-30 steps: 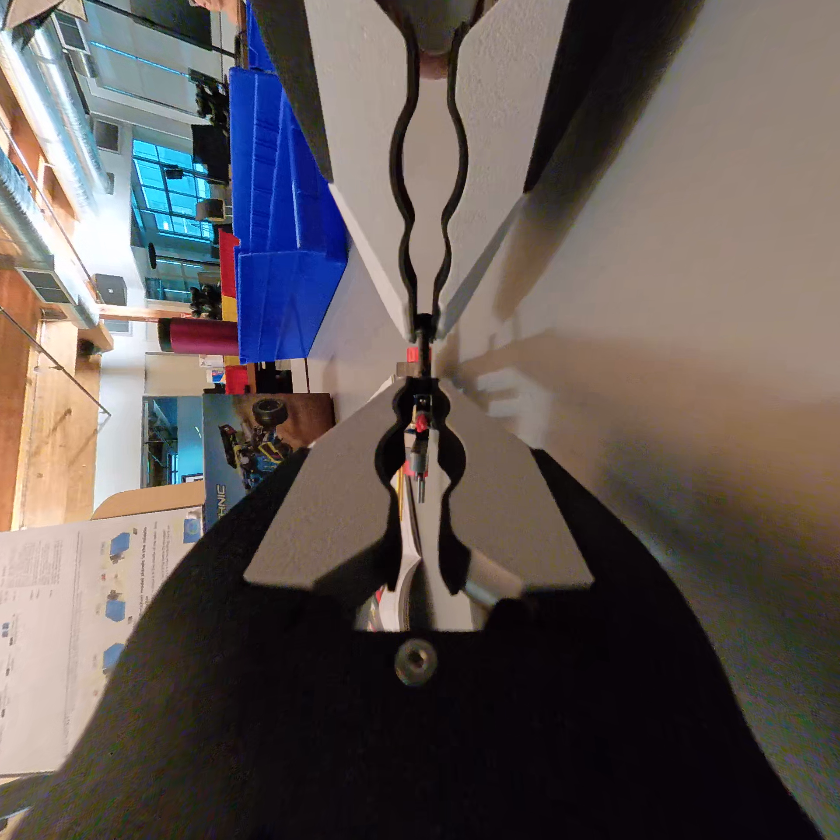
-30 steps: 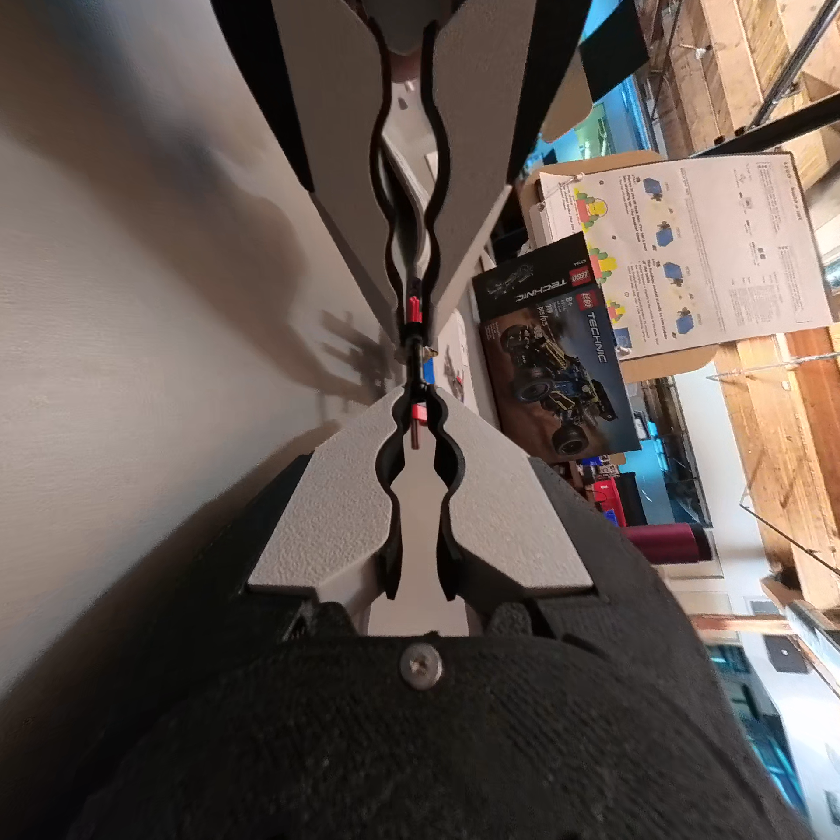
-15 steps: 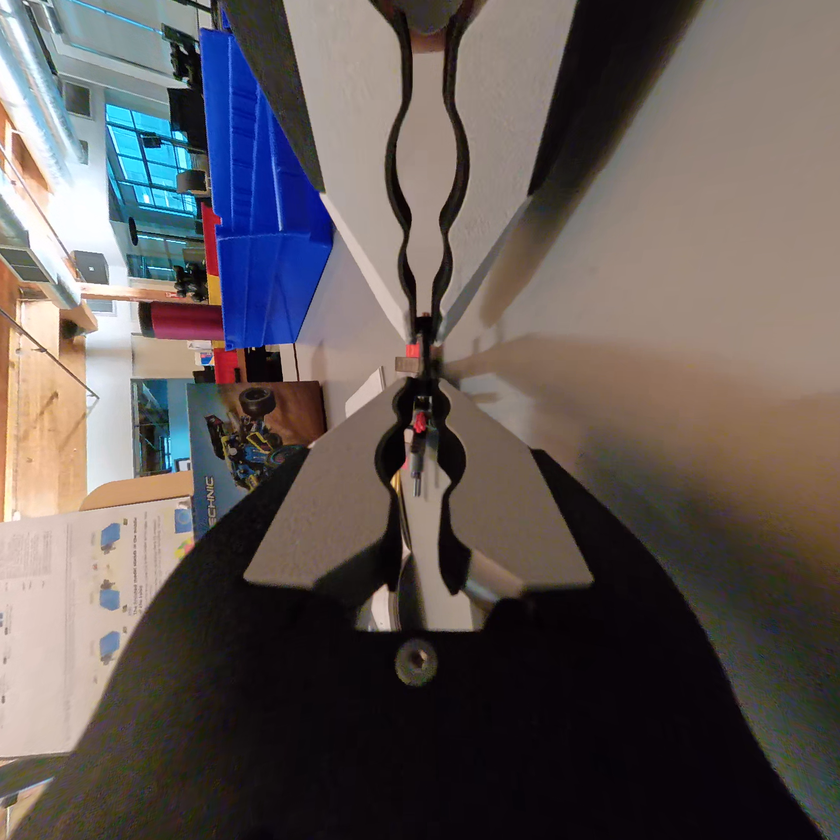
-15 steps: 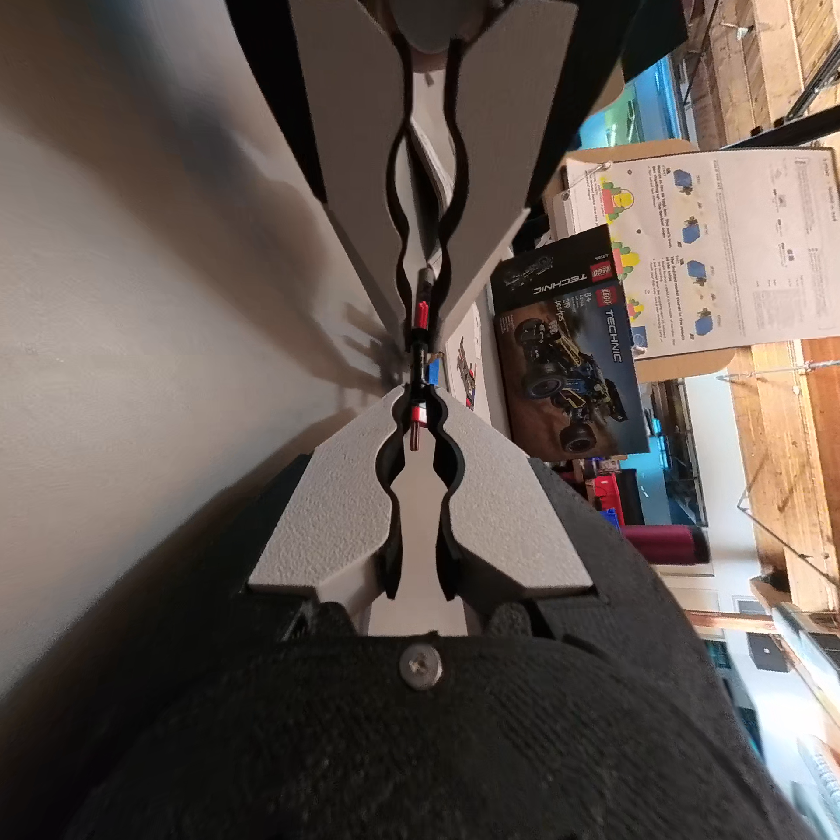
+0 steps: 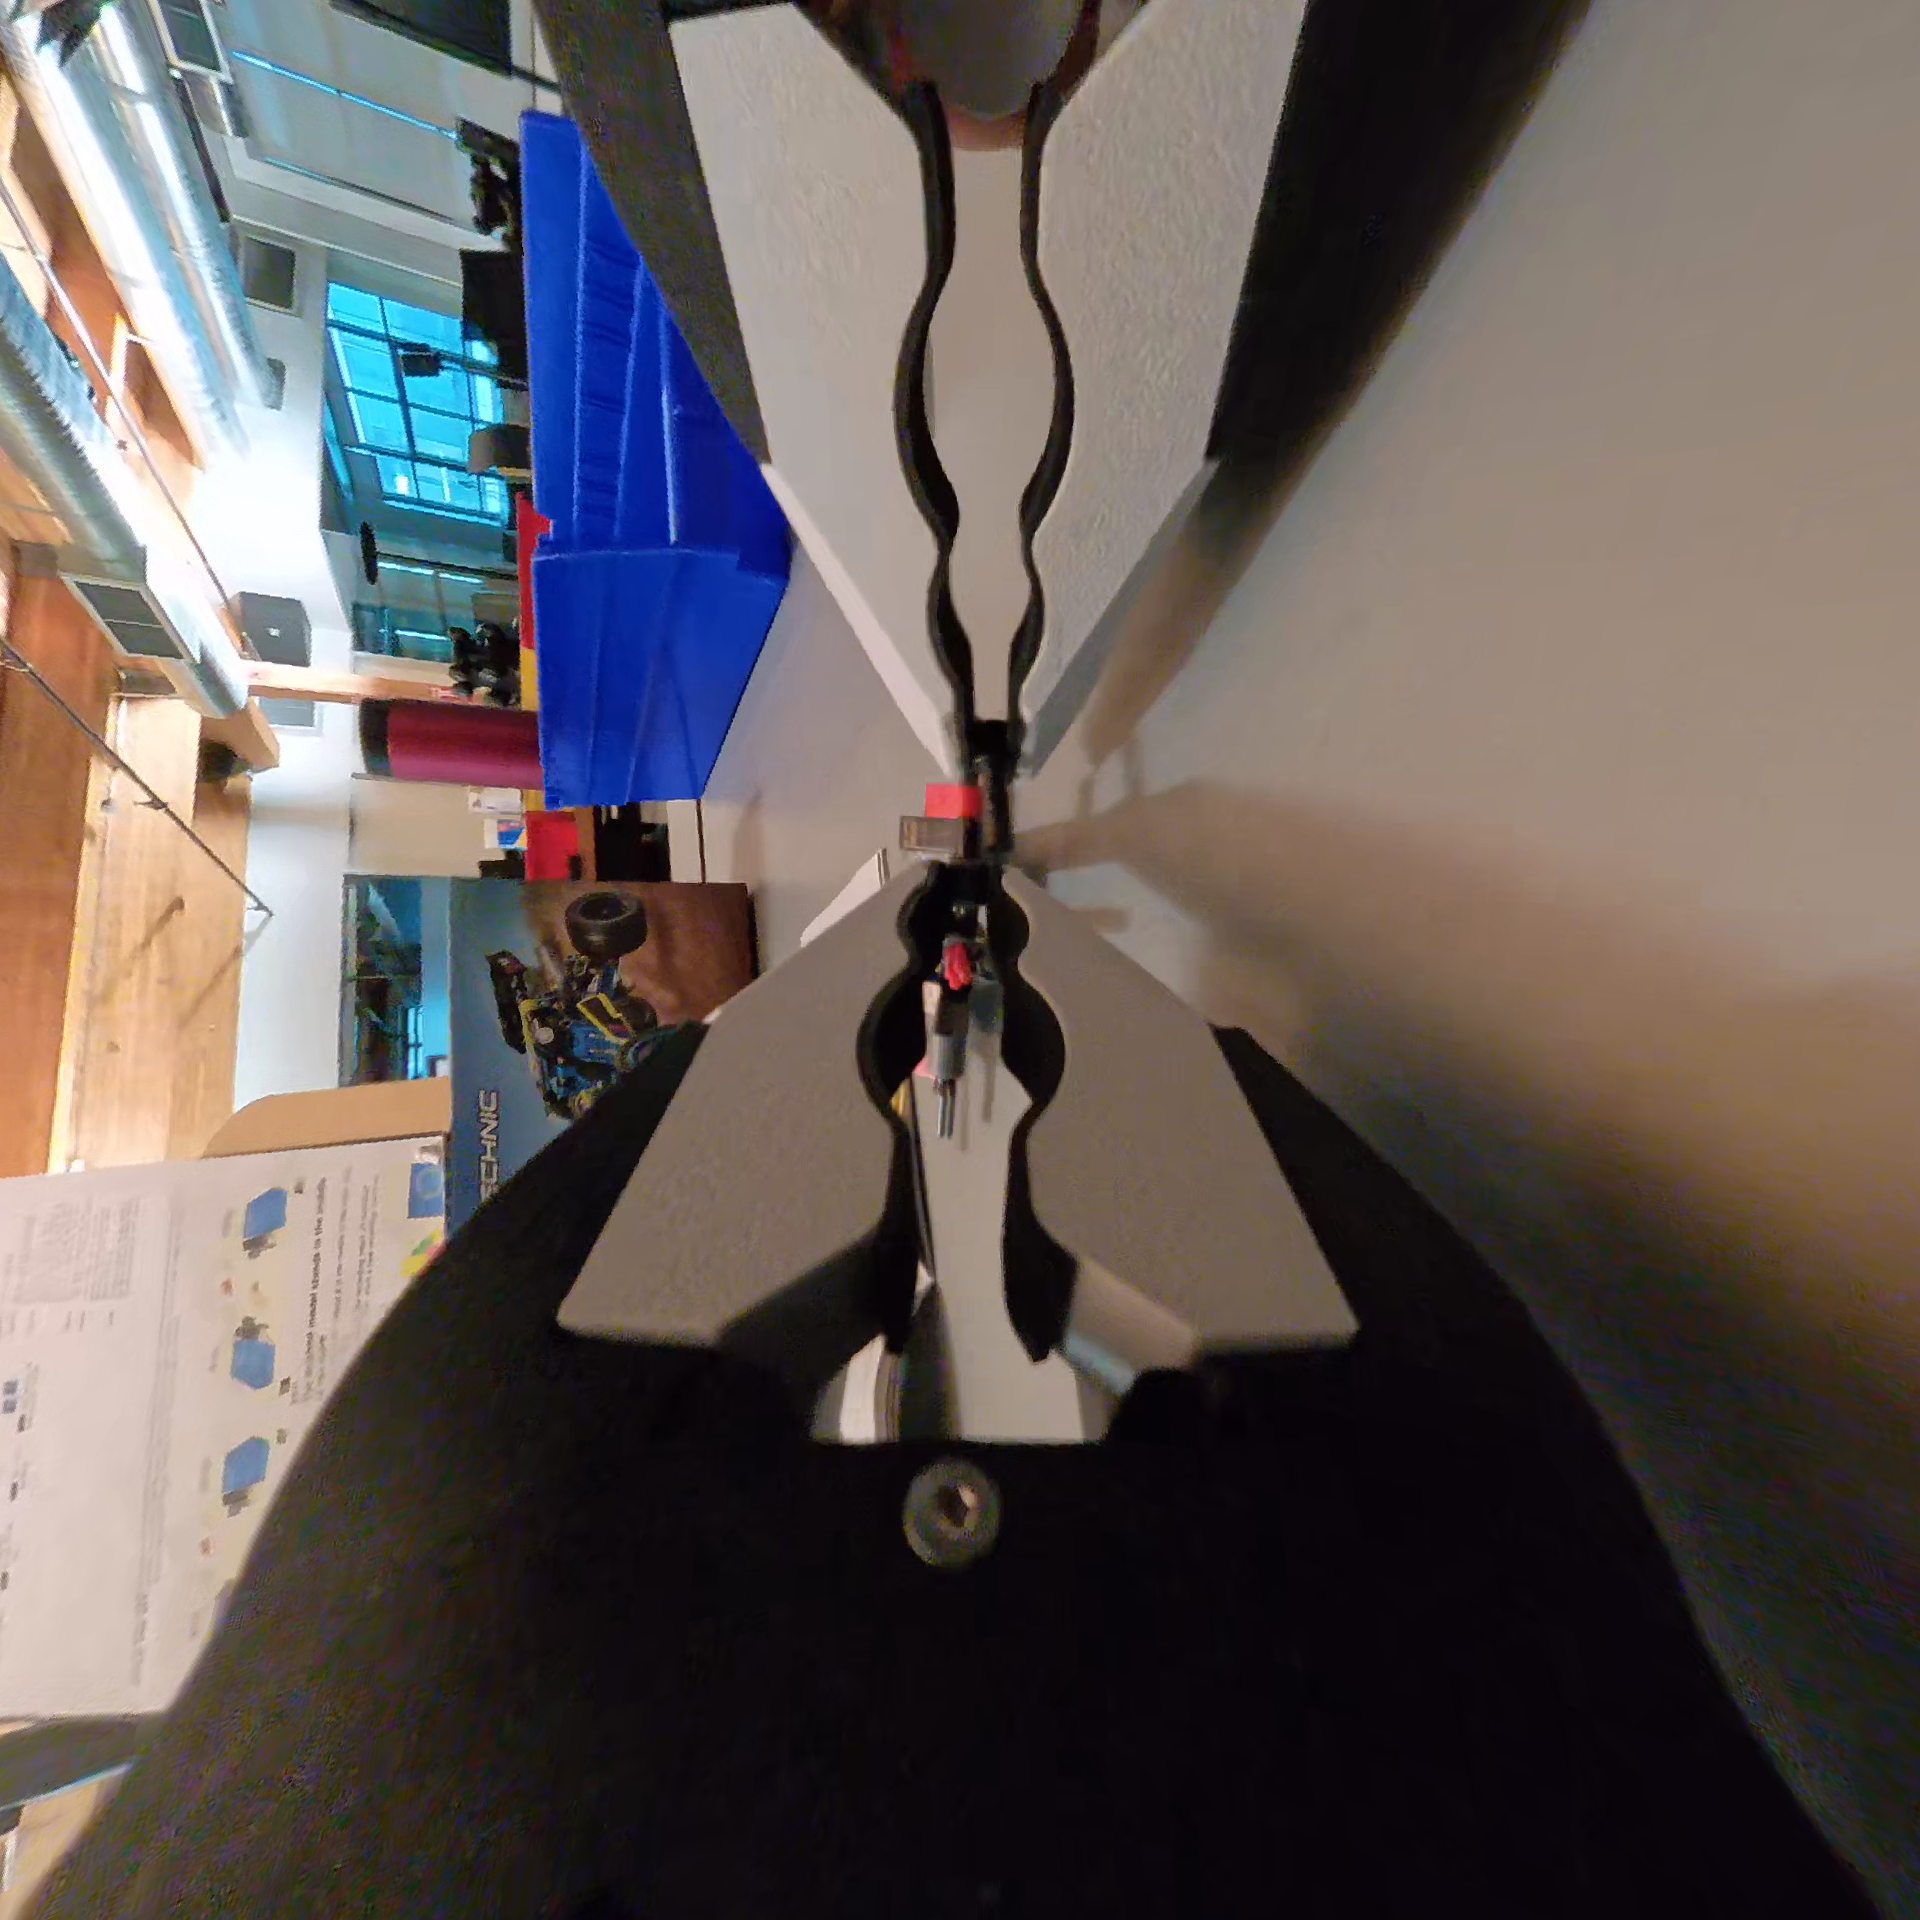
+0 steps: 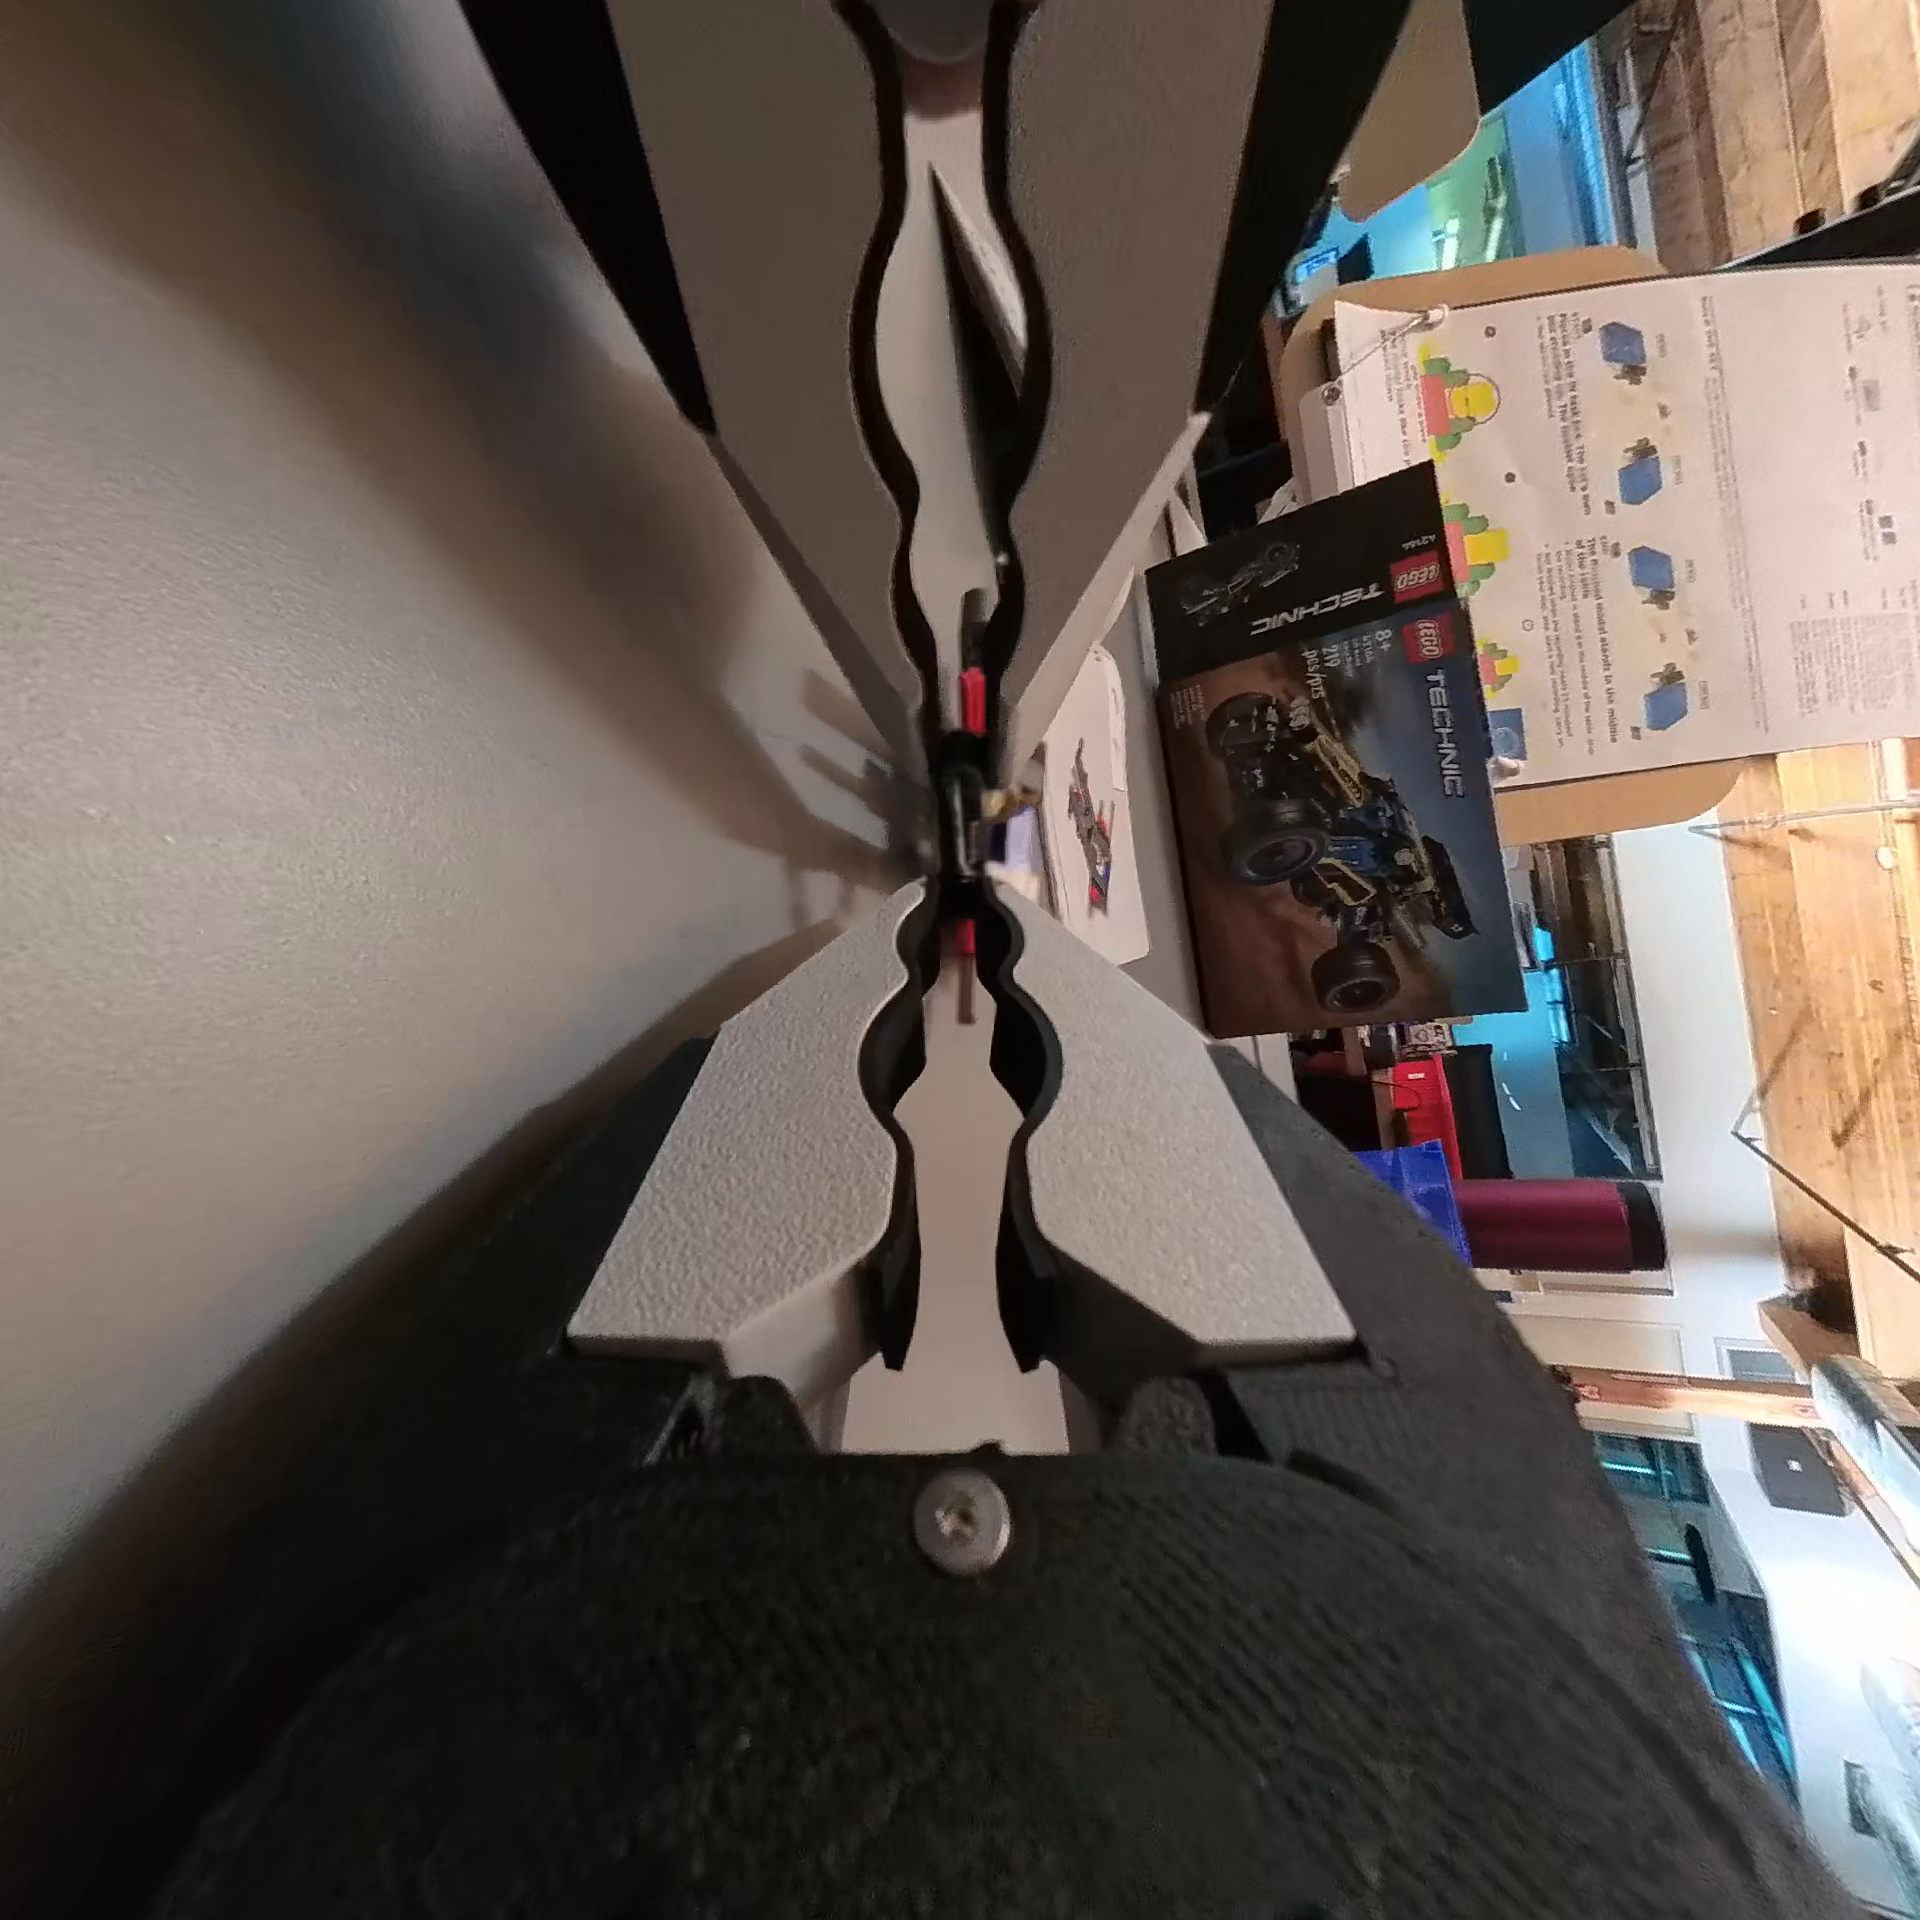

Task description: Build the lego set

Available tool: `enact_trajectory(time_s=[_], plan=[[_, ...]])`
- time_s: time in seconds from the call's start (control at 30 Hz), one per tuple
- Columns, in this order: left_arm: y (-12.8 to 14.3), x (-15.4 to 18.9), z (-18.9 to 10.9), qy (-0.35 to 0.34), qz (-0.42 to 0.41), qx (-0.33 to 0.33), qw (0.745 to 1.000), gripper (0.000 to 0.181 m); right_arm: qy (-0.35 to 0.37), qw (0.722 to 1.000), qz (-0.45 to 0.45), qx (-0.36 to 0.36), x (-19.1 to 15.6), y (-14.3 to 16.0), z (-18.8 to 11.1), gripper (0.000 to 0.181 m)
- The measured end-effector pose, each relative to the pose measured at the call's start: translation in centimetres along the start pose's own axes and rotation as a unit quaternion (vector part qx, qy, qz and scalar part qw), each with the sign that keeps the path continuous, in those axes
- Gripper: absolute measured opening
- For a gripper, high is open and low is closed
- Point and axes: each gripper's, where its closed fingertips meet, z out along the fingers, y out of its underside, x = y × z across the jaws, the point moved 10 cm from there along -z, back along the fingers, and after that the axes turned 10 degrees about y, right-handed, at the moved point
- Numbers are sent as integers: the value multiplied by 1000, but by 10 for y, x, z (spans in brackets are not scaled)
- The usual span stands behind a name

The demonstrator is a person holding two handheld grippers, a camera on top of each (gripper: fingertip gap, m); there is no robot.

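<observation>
Since a second ago the backdrop has slid in both views while the two grippers stay nose to nose on the same small assembly, so the pair has swung together without letting go. In the left wrist view, the left gripper (image 5: 961,883) is clenched on a slim lego piece (image 5: 951,1023) with a red collar and a grey pin end pointing back toward the camera; the right gripper (image 5: 982,727) faces it from the far side, tips almost touching, with a red and grey stub (image 5: 940,816) sticking out to the left between them. Blue bins (image 5: 644,582) and the set's box (image 5: 592,987) stand at far left on the white table (image 5: 1558,623). In the right wrist view, the right gripper (image 6: 961,894) is clamped on a black-and-red axle piece (image 6: 961,800), and the left gripper (image 6: 966,717) grips its far end. The joint itself is too small to read. To seat it well, I judge both grips should hold firm, keep the two parts on one line, and press straight together without twisting.
</observation>
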Motion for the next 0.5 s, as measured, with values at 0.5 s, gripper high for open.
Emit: enact_trajectory(time_s=[0.5], plan=[[15, 2, -21, -17, -101, 46, 994, 43, 6, 999, 32, -44, 1, 12, 5, 5]])
